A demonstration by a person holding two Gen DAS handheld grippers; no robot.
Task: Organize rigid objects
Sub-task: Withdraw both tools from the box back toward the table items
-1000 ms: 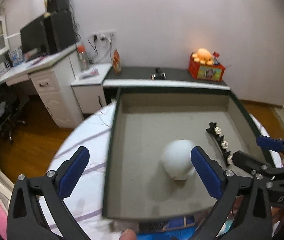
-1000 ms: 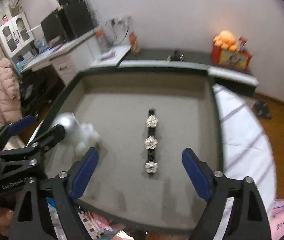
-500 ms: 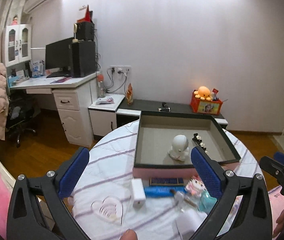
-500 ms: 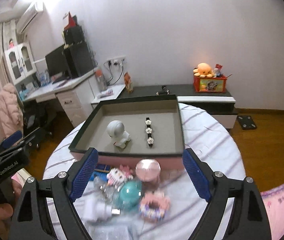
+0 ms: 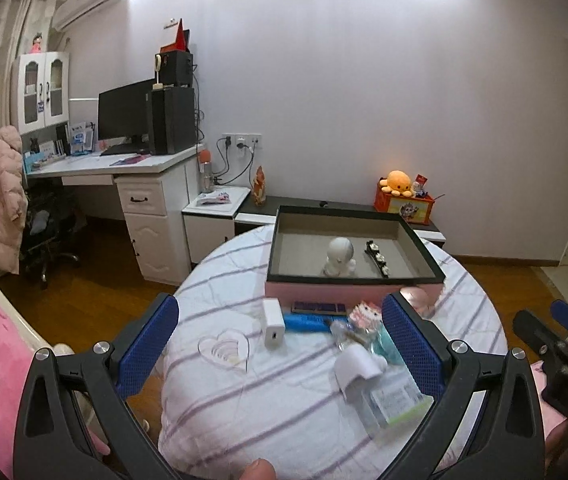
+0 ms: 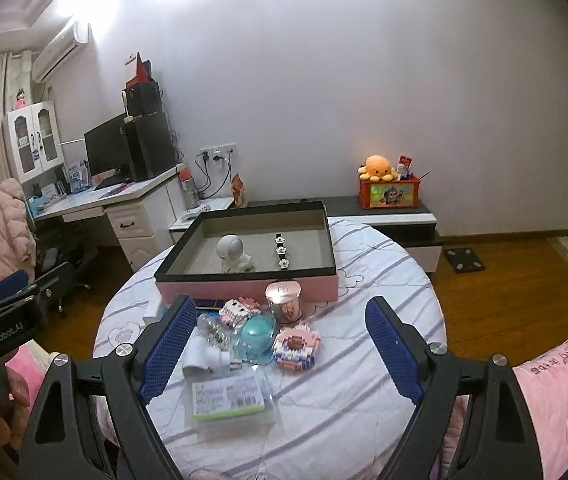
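Note:
A pink box with a dark rim [image 5: 353, 290] [image 6: 244, 278] stands at the far side of the round table. It holds a white robot figure [image 5: 339, 257] [image 6: 234, 253] and a black strap with white flowers [image 5: 376, 257] [image 6: 281, 250]. In front lie a white charger [image 5: 272, 322], a blue pen [image 5: 307, 323], a white plug [image 6: 208, 358], a teal dome [image 6: 258, 338], block figures [image 6: 295, 346], a pink jar [image 6: 284, 302] and a packet [image 6: 228, 394]. My left gripper [image 5: 280, 344] and right gripper [image 6: 280, 344] are open, empty, held back above the near table.
The round table has a striped white cloth [image 6: 347, 384]. A white desk with a monitor [image 5: 124, 116] stands to the left, a low dark cabinet [image 6: 383, 212] behind the table. Pink bedding [image 6: 555, 392] lies at the near right.
Both grippers have pulled back and up from over the box to the near side of the table. The white robot figure stays in the box.

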